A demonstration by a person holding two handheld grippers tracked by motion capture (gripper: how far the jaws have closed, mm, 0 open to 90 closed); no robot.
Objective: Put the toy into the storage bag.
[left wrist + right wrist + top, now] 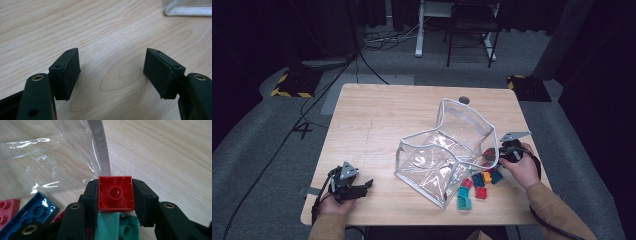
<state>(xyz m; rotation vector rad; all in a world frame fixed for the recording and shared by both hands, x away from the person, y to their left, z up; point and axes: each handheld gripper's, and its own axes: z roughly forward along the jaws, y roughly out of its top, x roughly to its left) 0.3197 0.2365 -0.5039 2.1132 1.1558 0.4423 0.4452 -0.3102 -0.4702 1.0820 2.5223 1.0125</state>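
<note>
A clear plastic bag [447,150] with white trim lies open on the wooden table [377,115]. At its right corner is a pile of several toy bricks [477,186] in red, teal, blue and orange. My right gripper [496,157] is at that pile, beside the bag's rim. It is shut on a red brick [115,193], which is held upside down between the pads, above a teal brick [117,226] and next to a blue brick [37,211]. My left gripper [367,186] rests near the table's front left corner. Its jaws stand wide open over bare wood [112,72].
The bag's white edge [187,10] lies ahead of the left gripper. A dark round grommet [464,100] sits at the table's far side. Beyond the table are a chair [472,30], a white desk leg [419,30] and floor cables [377,40].
</note>
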